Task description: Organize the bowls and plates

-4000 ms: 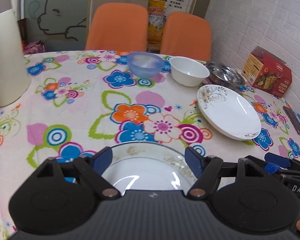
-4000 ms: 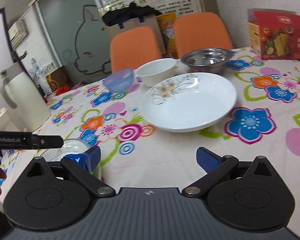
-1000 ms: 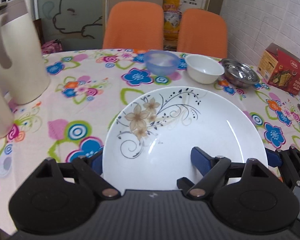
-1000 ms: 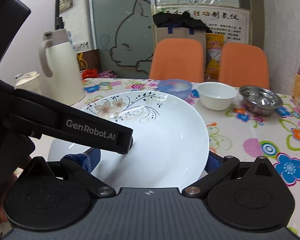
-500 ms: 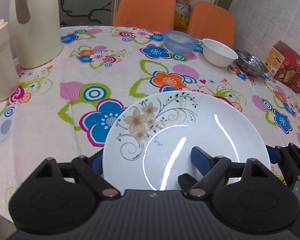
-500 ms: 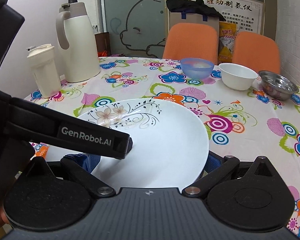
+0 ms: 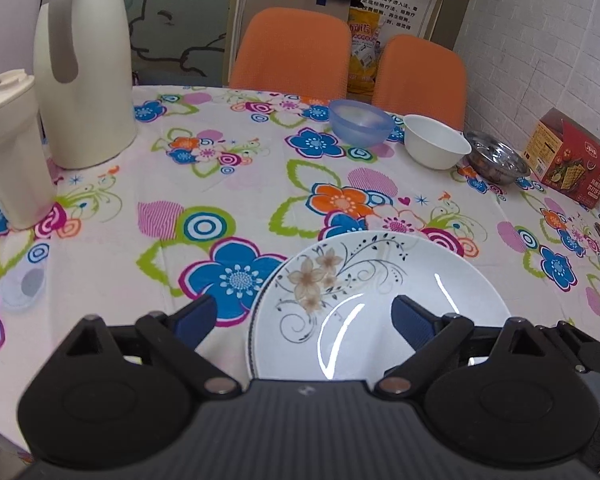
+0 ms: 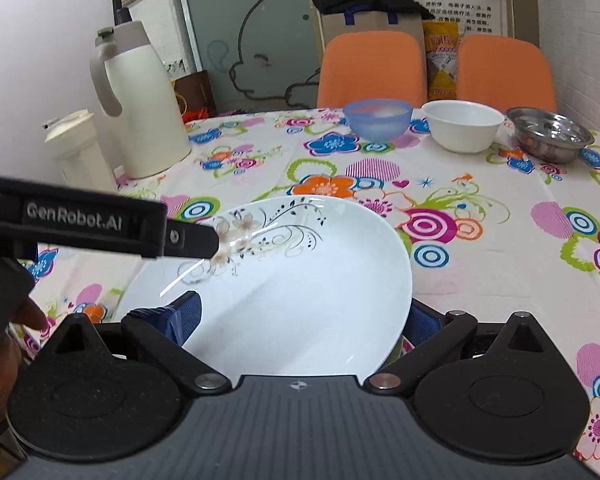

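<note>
- My left tool [image 7: 304, 320] has let go and swung left, spread wide beside the floral plate [image 7: 376, 304].
- My right tool [image 8: 300, 320], spread, flanks the plate; its grip I cannot tell.
- Bowls remain.

White plate [image 7: 380, 300] with tan flowers and black scrollwork; white tablecloth [image 7: 220, 184] strewn with blue, orange, pink blooms; at twelve o'clock, translucent blue bowl [image 7: 361, 122], white bowl [image 7: 436, 146], orange chairs [image 7: 292, 48].

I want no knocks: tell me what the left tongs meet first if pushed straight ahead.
The white floral-patterned plate already lies partly between the open left tongs. Past it, bare flowered tablecloth, then probably the translucent blue bowl; depth is unclear.
</note>
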`<state>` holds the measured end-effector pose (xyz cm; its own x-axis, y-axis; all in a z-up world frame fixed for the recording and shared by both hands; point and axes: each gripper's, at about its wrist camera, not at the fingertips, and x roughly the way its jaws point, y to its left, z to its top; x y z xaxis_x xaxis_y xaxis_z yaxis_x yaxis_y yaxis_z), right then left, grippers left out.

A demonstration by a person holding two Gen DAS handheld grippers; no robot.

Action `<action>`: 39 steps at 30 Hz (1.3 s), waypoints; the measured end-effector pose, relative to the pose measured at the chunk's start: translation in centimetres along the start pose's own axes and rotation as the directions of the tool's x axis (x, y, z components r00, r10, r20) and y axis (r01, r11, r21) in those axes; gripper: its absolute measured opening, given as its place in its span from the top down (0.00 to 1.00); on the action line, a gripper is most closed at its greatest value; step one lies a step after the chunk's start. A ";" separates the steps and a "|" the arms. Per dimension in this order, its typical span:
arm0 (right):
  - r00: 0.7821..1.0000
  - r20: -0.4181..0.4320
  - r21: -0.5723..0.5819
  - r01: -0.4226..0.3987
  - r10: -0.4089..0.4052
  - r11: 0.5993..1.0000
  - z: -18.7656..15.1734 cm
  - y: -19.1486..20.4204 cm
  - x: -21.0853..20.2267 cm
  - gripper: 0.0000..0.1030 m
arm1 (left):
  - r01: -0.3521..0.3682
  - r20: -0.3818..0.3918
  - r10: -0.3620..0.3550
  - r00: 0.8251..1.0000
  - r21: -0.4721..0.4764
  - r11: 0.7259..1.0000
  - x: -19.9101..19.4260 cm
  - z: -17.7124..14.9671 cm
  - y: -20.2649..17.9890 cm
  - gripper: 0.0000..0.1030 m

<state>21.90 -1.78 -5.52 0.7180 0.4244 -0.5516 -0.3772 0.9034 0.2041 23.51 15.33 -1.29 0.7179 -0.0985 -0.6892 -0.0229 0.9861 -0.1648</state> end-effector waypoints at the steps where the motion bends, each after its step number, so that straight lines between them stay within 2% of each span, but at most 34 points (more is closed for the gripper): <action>1: 1.000 0.005 -0.018 0.006 -0.006 1.000 -0.1 0.2 -0.1 0.13 | -0.001 0.001 0.001 1.000 0.000 1.000 0.0 0.0 -0.1 0.10; 3: 1.000 0.005 -0.049 0.011 -0.010 0.999 -0.1 0.3 -0.2 0.13 | -0.003 0.001 0.003 1.000 -0.003 1.000 0.0 0.0 -0.2 0.10; 8: 0.995 0.098 0.049 0.016 -0.021 0.999 0.7 -2.3 -2.1 0.13 | 0.009 0.003 -0.009 1.000 0.004 1.000 -0.4 0.1 -0.7 0.10; 13: 0.994 0.082 0.117 0.064 -0.074 0.991 0.8 -6.0 -3.1 0.13 | 0.033 0.000 -0.033 0.999 0.031 0.999 -0.1 0.8 -2.5 0.10; 17: 0.987 0.064 0.139 0.141 -0.151 0.980 2.0 -10.4 -3.8 0.13 | 0.073 -0.017 -0.072 0.997 0.064 0.995 0.8 1.4 -4.7 0.09; 21: 0.969 0.048 0.127 0.235 -0.243 0.964 4.9 -15.5 -3.7 0.13 | 0.111 -0.050 -0.106 0.993 0.088 0.990 2.4 2.4 -6.8 0.09; 25: 0.937 0.013 0.122 0.344 -0.348 0.931 10.1 -21.3 -1.5 0.13 | 0.127 -0.069 -0.119 0.990 0.114 0.985 4.0 3.5 -8.7 0.09; 29: 0.902 -0.068 0.064 0.430 -0.426 0.901 15.2 -26.2 3.3 0.13 | 0.133 -0.073 -0.125 0.990 0.120 0.984 4.7 4.3 -9.1 0.09; 32: 0.864 -0.152 0.021 0.488 -0.480 0.873 17.5 -28.6 7.9 0.13 | 0.113 -0.080 -0.104 0.991 0.115 0.987 5.2 4.6 -8.6 0.09; 33: 0.843 -0.196 -0.009 0.510 -0.501 0.860 17.8 -29.4 9.7 0.13 | 0.105 -0.083 -0.096 0.992 0.113 0.988 5.4 4.7 -8.3 0.09; 36: 0.797 -0.291 -0.080 0.531 -0.529 0.844 17.8 -30.9 13.6 0.13 | 0.077 -0.089 -0.068 0.994 0.101 0.992 5.9 4.9 -7.1 0.09; 37: 0.796 -0.308 -0.084 0.522 -0.520 0.849 17.7 -31.1 14.2 0.13 | 0.069 -0.091 -0.061 0.994 0.096 0.993 6.1 5.0 -6.7 0.09; 39: 0.810 -0.329 -0.064 0.494 -0.486 0.867 17.7 -31.5 14.6 0.13 | 0.062 -0.096 -0.054 0.994 0.082 0.995 6.4 5.1 -6.1 0.09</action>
<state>54.63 -22.99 -5.67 0.5722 -0.1159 -0.8119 -0.0096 0.9890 -0.1479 31.80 9.37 -1.11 0.6479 -0.1644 -0.7437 0.0788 0.9857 -0.1491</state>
